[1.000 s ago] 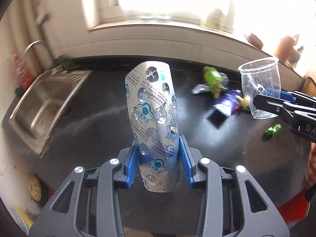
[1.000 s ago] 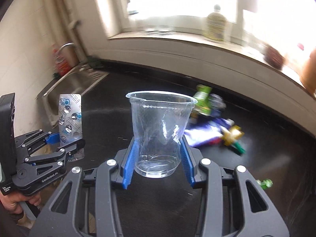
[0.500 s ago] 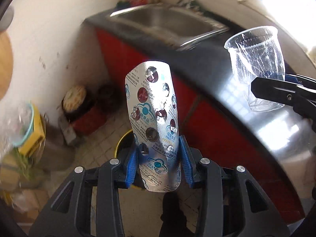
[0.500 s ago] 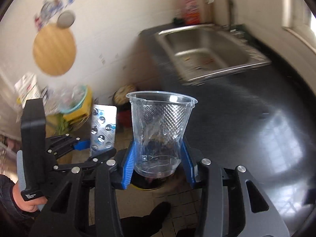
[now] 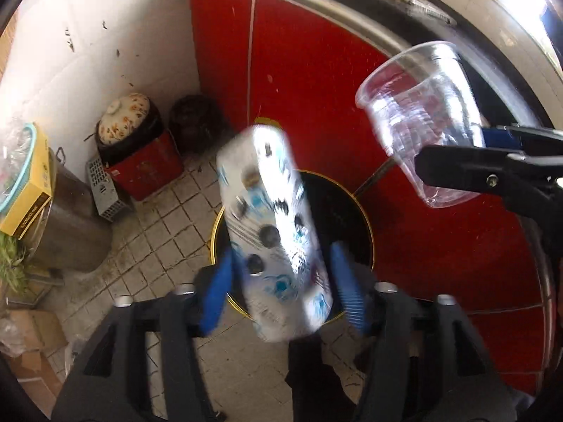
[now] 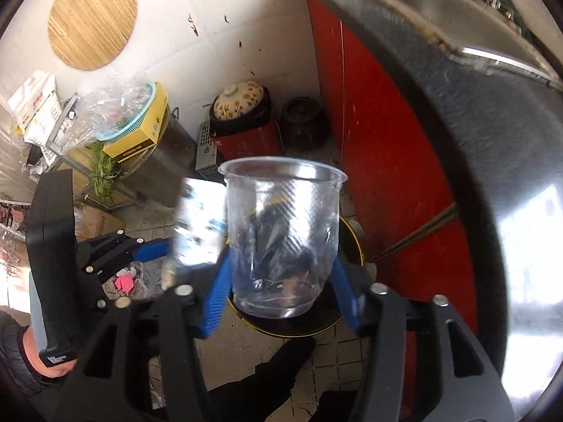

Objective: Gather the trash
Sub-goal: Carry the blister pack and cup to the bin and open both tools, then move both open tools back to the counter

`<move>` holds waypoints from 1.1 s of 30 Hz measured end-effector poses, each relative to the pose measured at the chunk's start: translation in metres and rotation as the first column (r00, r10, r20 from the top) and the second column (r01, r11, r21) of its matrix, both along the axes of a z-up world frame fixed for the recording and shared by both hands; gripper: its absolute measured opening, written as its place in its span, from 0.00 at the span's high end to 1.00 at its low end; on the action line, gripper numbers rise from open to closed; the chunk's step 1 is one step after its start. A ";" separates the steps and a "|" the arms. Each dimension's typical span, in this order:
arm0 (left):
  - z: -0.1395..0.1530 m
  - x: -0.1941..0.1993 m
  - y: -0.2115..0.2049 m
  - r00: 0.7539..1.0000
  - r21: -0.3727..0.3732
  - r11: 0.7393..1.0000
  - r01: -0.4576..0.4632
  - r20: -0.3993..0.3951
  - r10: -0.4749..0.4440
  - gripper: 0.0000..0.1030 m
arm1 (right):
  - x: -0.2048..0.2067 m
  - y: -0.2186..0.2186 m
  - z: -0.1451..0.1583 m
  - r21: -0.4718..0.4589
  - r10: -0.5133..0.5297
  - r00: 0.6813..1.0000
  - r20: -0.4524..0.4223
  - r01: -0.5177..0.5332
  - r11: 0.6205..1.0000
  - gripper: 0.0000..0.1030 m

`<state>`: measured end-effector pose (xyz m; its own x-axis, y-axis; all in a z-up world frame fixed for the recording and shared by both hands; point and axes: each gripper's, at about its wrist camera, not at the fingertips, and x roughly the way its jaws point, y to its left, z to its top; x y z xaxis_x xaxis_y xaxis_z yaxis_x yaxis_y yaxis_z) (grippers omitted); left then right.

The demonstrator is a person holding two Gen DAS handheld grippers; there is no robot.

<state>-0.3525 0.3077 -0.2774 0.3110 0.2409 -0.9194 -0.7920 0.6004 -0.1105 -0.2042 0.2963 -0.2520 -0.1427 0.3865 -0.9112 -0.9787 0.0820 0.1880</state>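
Trash: one blister pack (image 5: pixel 274 235) between the left gripper's (image 5: pixel 281 292) just-spread pads, one cup (image 6: pixel 283 239) between the right gripper's (image 6: pixel 281 295).

A red cabinet front (image 5: pixel 316 70) runs under a dark countertop (image 6: pixel 475 123) with a steel sink (image 6: pixel 440 7) set into it. On the tiled floor (image 5: pixel 169 225) in the corner stands a red box (image 6: pixel 246 142) bearing a pot with a flowered lid (image 6: pixel 239 100); a dark pot (image 6: pixel 304 116) sits just beside it. A round woven mat (image 6: pixel 92 17) hangs on the white wall. A yellow box (image 6: pixel 140 133) lies atop a metal container (image 5: pixel 74 225).
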 end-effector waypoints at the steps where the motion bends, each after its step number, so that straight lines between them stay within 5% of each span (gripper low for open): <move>1: -0.004 0.001 0.001 1.000 0.010 1.000 0.000 -0.010 0.000 0.32 | 0.000 0.002 -0.003 0.000 -0.005 1.000 0.004 0.005 1.000 0.28; 9: 0.004 -0.010 0.005 0.999 -0.012 0.999 -0.035 -0.020 0.035 0.25 | 0.006 -0.017 0.011 -0.019 -0.027 1.000 0.013 0.028 0.999 0.25; 18: 0.111 0.043 -0.023 0.993 0.101 0.988 0.116 -0.018 -0.115 0.10 | 0.059 -0.109 0.156 0.170 -0.275 0.961 0.039 0.265 0.949 0.10; 23: 0.164 0.126 -0.060 0.950 0.168 0.937 0.308 -0.001 -0.312 0.10 | 0.122 -0.205 0.230 0.275 -0.505 0.856 0.109 0.462 0.843 0.09; 28: 0.209 0.225 -0.130 0.868 0.195 0.861 0.470 0.071 -0.491 0.10 | 0.185 -0.322 0.268 0.326 -0.717 0.684 0.132 0.653 0.683 0.09; 33: 0.244 0.310 -0.214 0.758 0.223 0.760 0.611 0.113 -0.642 0.10 | 0.229 -0.434 0.282 0.356 -0.854 0.503 0.131 0.780 0.514 0.09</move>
<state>-0.0426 0.0935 -0.0332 0.5934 0.0754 -0.8014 -0.2083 0.9761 -0.0624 0.0245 -0.1374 0.0296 0.5685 0.3902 -0.7242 -0.4981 0.8639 0.0745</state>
